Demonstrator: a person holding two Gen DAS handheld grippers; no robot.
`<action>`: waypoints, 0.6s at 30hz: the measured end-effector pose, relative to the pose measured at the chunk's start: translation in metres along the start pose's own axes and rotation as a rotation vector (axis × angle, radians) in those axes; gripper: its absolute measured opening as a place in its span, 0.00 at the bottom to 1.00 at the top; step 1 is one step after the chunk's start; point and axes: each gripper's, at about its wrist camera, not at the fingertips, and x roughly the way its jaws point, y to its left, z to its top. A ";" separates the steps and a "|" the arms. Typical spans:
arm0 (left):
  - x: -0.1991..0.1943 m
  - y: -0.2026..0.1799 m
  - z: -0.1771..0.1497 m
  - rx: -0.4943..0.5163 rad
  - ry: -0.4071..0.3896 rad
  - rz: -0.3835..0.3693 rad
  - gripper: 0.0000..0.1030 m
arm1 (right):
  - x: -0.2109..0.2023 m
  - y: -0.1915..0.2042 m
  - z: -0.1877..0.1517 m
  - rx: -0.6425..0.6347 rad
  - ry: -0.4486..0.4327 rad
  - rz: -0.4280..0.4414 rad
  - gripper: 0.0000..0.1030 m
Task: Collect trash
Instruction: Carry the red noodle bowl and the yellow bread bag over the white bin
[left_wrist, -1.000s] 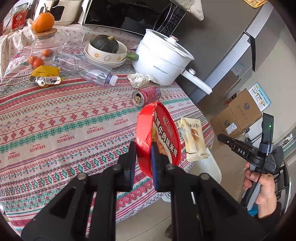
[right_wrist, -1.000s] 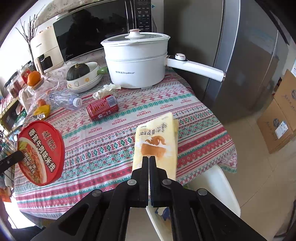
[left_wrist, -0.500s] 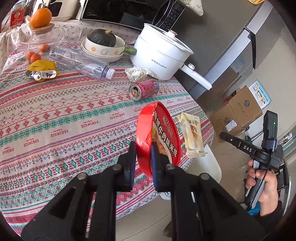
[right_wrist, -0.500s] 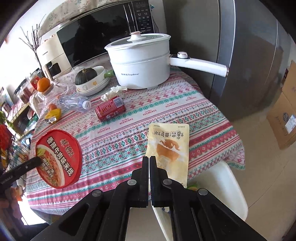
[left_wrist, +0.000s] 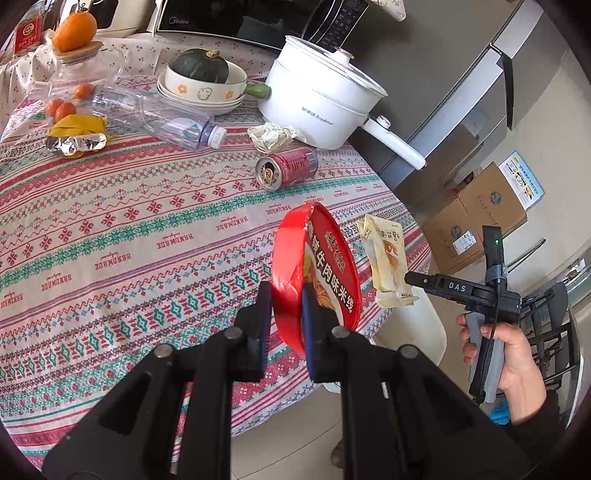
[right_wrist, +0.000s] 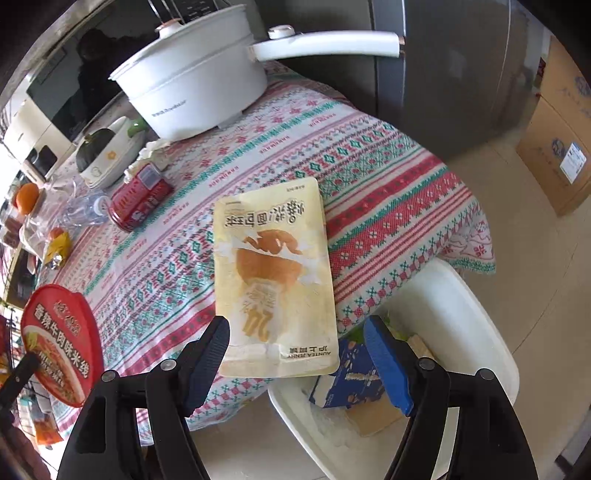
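Left wrist view: the left hand-held gripper (left_wrist: 284, 314) is clamped on the rim of the red noodle lid (left_wrist: 317, 269), thin and bendy, so an edge pinch is right. Right wrist view: the right hand-held gripper (right_wrist: 295, 354) has just been opening, jaws wide and pads clear of the yellow pouch (right_wrist: 275, 280) between them. The pouch overhangs the table (right_wrist: 388, 184) edge above the white bin (right_wrist: 461, 332); it looks light and slick, so pinch the near seam.

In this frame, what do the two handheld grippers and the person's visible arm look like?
Both the left gripper and the right gripper are matte black linkages with blue finger pads. From the left wrist view, the right one bears white "DAS" lettering, a green light, a grey handle and a black cable. The sleeve is dark.
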 end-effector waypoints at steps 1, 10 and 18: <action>0.001 0.000 0.000 0.002 0.003 0.003 0.16 | 0.007 -0.002 0.000 0.013 0.013 -0.010 0.75; 0.006 0.004 -0.005 0.005 0.025 0.025 0.16 | 0.028 -0.012 -0.003 0.054 0.045 -0.015 0.48; 0.003 0.001 -0.008 0.011 0.020 0.026 0.16 | -0.007 -0.015 -0.011 0.017 -0.009 0.015 0.06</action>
